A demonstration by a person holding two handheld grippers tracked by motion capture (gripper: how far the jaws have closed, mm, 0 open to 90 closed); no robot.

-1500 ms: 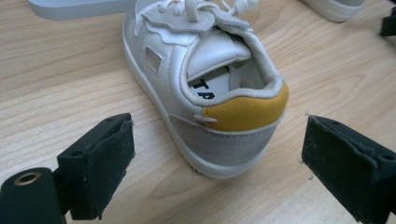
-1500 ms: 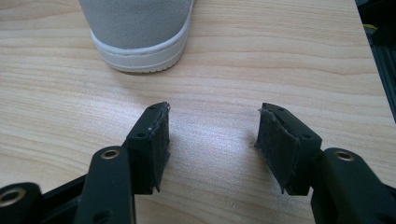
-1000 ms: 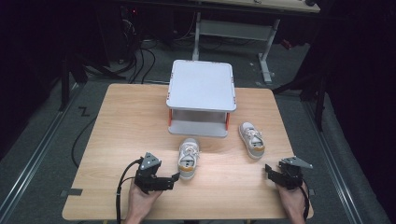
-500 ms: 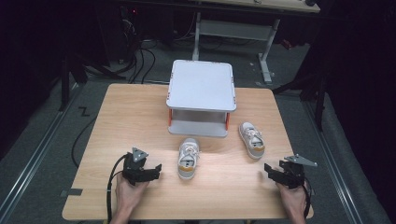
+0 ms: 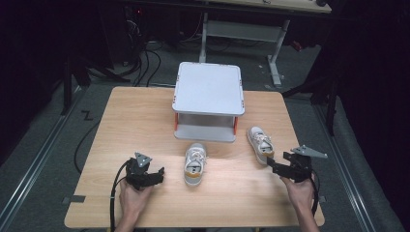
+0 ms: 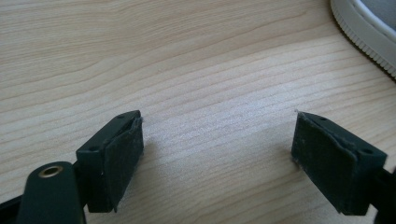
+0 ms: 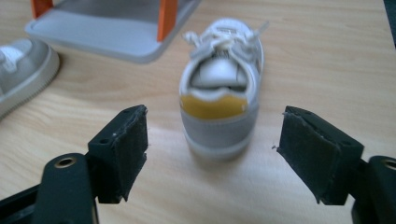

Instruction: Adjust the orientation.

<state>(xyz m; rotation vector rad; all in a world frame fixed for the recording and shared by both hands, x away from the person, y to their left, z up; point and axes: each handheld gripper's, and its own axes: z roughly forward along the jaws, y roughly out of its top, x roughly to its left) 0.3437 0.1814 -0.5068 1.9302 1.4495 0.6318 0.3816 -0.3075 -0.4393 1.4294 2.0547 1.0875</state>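
My left gripper [image 5: 155,175] has pulled back lower left off the middle shoe [image 5: 194,164]; both grippers gape empty, right gripper [image 5: 273,166] facing the other shoe [image 5: 260,143].

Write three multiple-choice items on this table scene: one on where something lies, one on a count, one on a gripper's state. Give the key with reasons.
1. The small rack stands:
A. at the table's far middle
B. at its near left corner
C. on the floor

2. Shoes on the table:
A. one
B. two
C. four

3. The right gripper is:
A. shut on a shoe
B. shut on nothing
C. open

Key:
1 A, the rack sits far from the hands, midway across.
2 B, one shoe lies before the rack, another shoe to its right.
3 C, its jaws stand wide apart, the shoe's heel beyond them.
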